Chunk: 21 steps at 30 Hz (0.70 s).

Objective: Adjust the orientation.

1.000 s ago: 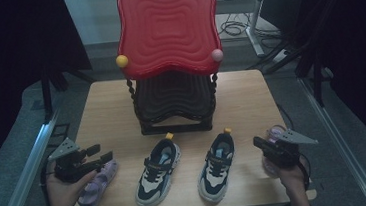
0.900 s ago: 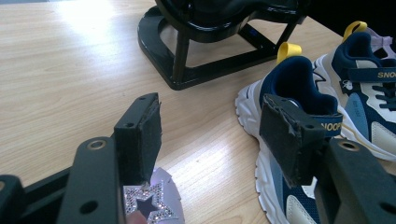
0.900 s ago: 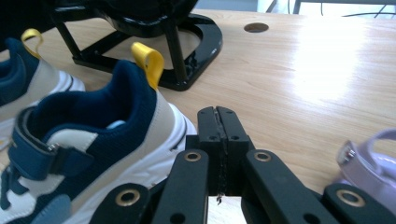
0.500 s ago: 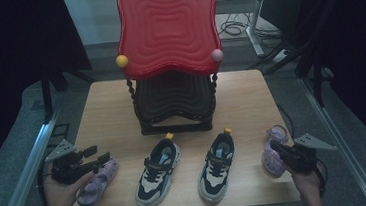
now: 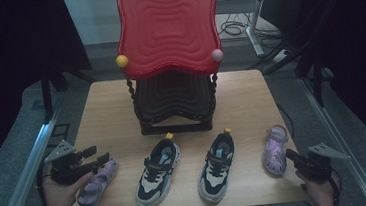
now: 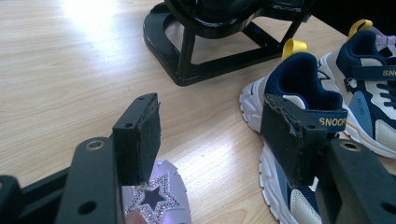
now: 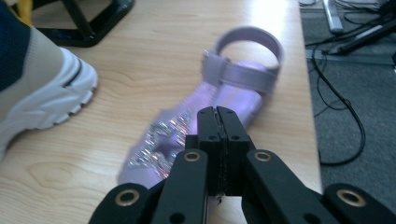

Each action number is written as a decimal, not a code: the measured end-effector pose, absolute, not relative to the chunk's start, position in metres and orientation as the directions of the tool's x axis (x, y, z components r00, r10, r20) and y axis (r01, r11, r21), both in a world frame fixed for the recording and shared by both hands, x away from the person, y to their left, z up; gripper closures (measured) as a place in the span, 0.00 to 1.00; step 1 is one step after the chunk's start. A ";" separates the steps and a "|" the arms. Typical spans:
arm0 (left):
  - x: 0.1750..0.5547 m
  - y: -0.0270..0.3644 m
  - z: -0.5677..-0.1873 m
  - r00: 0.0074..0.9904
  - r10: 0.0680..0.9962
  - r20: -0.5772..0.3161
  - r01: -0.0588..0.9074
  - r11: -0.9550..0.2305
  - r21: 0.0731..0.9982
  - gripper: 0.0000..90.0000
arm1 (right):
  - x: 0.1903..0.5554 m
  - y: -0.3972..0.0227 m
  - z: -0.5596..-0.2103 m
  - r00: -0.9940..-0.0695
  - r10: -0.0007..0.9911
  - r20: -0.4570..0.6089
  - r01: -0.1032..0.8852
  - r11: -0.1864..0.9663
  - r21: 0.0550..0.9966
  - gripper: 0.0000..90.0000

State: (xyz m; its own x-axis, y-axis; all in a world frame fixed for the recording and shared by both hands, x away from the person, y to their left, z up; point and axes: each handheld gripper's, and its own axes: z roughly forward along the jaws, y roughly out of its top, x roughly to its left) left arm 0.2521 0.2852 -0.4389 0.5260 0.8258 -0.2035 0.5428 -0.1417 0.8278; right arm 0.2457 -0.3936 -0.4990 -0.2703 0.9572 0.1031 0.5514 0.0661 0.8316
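step: lining up sandals beside sneakers | left tongs point(image 5: 97, 157) wide over left sandal point(image 5: 96, 185), apparently not gripping | right tongs point(image 5: 292, 156) closed, empty, at right sandal point(image 5: 275, 148) | next: reopen, grasp strap

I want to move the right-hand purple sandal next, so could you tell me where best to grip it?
Probably the ankle strap loop of the purple sandal: it stands up above the flat sole at the far, heel end. The right gripper, shut now, would open and come from above, one jaw inside the loop.
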 end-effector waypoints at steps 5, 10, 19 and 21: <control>0.252 0.285 -0.438 0.526 0.826 -0.204 0.543 -0.142 0.827 0.42 | 0.240 -0.404 -0.503 -0.235 0.967 0.097 0.563 0.054 0.825 0.99; 0.250 0.285 -0.438 0.529 0.824 -0.203 0.542 -0.145 0.828 0.42 | 0.235 -0.408 -0.508 -0.216 0.972 0.087 0.578 0.055 0.814 0.99; 0.251 0.287 -0.437 0.529 0.824 -0.203 0.546 -0.148 0.824 0.42 | 0.231 -0.407 -0.519 -0.219 0.972 0.080 0.609 0.072 0.790 0.99; 0.251 0.287 -0.438 0.528 0.825 -0.204 0.548 -0.147 0.824 0.42 | 0.230 -0.405 -0.521 -0.225 0.971 0.080 0.611 0.077 0.788 0.99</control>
